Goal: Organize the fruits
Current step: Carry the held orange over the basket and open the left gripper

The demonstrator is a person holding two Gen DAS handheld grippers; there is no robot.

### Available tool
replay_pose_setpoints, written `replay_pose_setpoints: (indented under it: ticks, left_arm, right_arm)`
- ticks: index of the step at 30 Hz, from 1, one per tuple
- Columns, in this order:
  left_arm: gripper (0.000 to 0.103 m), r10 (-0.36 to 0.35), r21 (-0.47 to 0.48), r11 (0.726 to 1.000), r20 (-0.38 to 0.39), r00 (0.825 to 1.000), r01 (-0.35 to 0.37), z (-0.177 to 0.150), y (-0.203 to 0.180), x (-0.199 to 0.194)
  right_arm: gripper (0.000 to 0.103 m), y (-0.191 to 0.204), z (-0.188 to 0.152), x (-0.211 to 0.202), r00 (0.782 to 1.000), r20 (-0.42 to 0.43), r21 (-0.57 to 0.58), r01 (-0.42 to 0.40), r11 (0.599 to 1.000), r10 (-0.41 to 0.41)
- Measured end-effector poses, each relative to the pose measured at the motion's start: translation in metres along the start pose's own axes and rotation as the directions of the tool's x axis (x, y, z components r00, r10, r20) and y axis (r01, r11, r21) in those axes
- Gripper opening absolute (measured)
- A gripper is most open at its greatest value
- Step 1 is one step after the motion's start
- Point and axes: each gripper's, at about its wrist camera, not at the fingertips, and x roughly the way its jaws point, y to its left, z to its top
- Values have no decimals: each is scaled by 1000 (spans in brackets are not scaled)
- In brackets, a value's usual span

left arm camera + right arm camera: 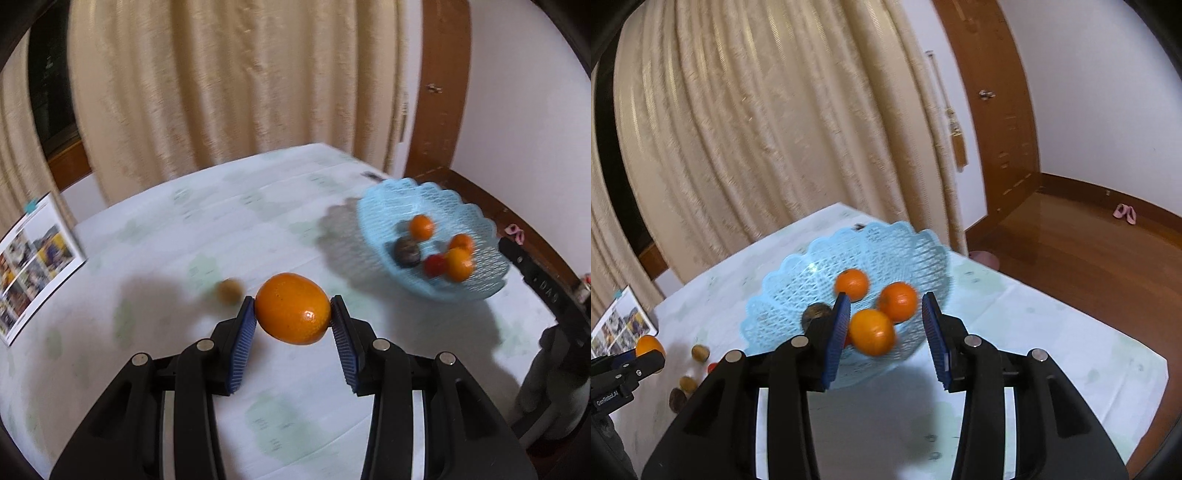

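Got an orange pinched in my left gripper, carried above the table, pads on opposite sides at its widest part. It's firm but the peel's smooth and glossy, so I'd guess it could roll out if squeezed off-centre. My right gripper hangs over the blue basket, jaws apart, another orange loose between them. Housing reads "GenRoboAI", I think.
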Motion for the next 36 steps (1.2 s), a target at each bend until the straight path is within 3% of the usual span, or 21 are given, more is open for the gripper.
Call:
replay_pose_setpoints:
  ticks: [13, 16, 17, 19, 26, 36]
  left_arm:
    - [42, -128, 99, 987, -18, 992, 129, 32, -80, 40]
    - [42, -150, 102, 983, -24, 988, 151, 34, -87, 47]
    - [47, -158, 103, 982, -22, 987, 159, 35, -89, 50]
    - [67, -161, 104, 981, -16, 987, 162, 36, -89, 52]
    - [69, -121, 45, 992, 4, 993, 121, 44, -56, 51]
    - [69, 22, -77, 997, 7, 1000, -21, 49, 26, 47]
  right_arm:
    - [42, -26, -1, -6, 999, 34, 72, 36, 997, -38]
    - [50, -26, -2, -7, 998, 39, 76, 37, 996, -40]
    - [50, -25, -2, -7, 998, 42, 73, 40, 997, -43]
    - [50, -25, -2, -7, 998, 43, 69, 41, 997, -44]
    - [50, -21, -3, -6, 998, 43, 61, 37, 997, -39]
    - [50, -5, -5, -11, 999, 34, 23, 2, 1000, -2]
